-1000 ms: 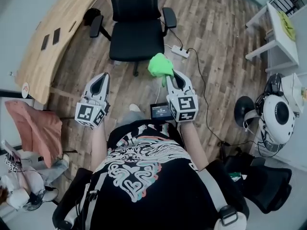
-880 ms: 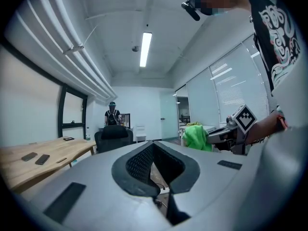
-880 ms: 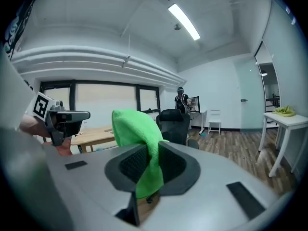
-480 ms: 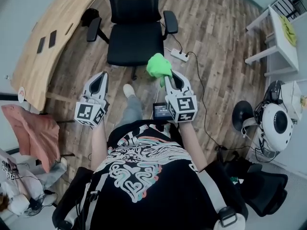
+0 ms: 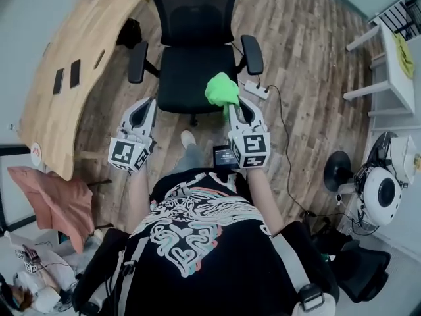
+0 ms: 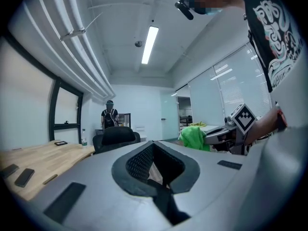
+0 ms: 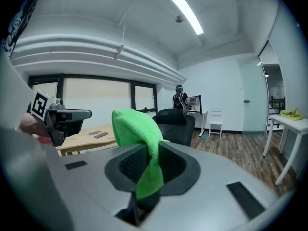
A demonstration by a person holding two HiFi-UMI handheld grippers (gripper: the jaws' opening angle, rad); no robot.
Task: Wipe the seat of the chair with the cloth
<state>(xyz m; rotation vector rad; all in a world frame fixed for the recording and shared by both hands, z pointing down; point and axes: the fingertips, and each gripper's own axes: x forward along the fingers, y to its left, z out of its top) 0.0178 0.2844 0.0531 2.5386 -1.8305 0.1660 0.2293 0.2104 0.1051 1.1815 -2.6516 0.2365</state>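
The black office chair (image 5: pixel 196 71) stands straight ahead on the wood floor, its seat bare; it also shows small in the left gripper view (image 6: pixel 115 137) and the right gripper view (image 7: pixel 175 125). A bright green cloth (image 5: pixel 222 89) sticks out of my right gripper (image 5: pixel 239 112), which is shut on it, with the cloth hanging over the seat's near right corner. In the right gripper view the cloth (image 7: pixel 137 124) is pinched between the jaws of that gripper (image 7: pixel 151 152). My left gripper (image 5: pixel 143 115) is shut and holds nothing, short of the seat's left front; its jaws meet in its own view (image 6: pixel 153 143).
A curved wooden desk (image 5: pixel 72 64) runs along the left. A white power strip (image 5: pixel 255 89) and its cable lie on the floor right of the chair. White tables (image 5: pixel 395 58) and a round white device (image 5: pixel 381 193) stand at the right. A person (image 6: pixel 109 115) stands far back.
I have stepped toward the chair, which now lies closer under both grippers. The cloth has come from short of the seat to over its near right corner. Both grippers keep their hold.
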